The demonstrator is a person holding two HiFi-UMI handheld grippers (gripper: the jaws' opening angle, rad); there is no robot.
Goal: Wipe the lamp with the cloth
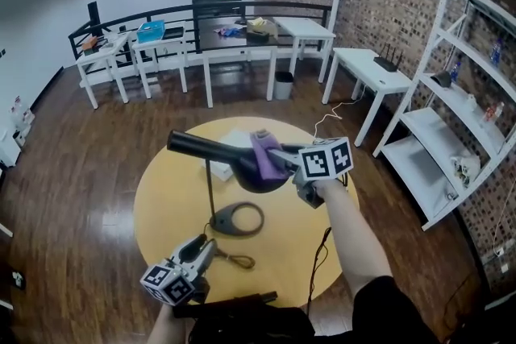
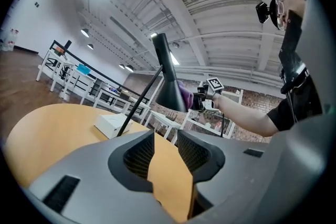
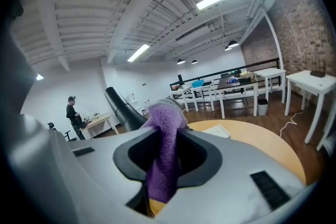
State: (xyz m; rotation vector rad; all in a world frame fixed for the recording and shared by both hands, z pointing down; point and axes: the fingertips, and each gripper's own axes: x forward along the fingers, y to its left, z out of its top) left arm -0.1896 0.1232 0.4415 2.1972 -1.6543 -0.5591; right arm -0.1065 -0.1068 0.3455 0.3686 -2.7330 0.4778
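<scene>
A black desk lamp stands on the round yellow table (image 1: 169,197), with its ring base (image 1: 236,219) near the middle and its cone-shaped shade (image 1: 246,169) tilted out to the right. My right gripper (image 1: 284,161) is shut on a purple cloth (image 1: 264,151) that lies against the top of the shade. In the right gripper view the cloth (image 3: 165,149) hangs between the jaws, with the lamp's arm (image 3: 122,106) just behind it. My left gripper (image 1: 205,247) is low at the table's near edge, shut and holding nothing. In its own view it (image 2: 165,150) looks up at the shade (image 2: 168,86).
A white box (image 1: 220,170) lies on the table behind the lamp stem. The lamp's cable (image 1: 235,260) loops near the left gripper. White tables (image 1: 242,52) stand at the back and a white shelf unit (image 1: 451,117) on the right. A person (image 3: 72,113) stands far off.
</scene>
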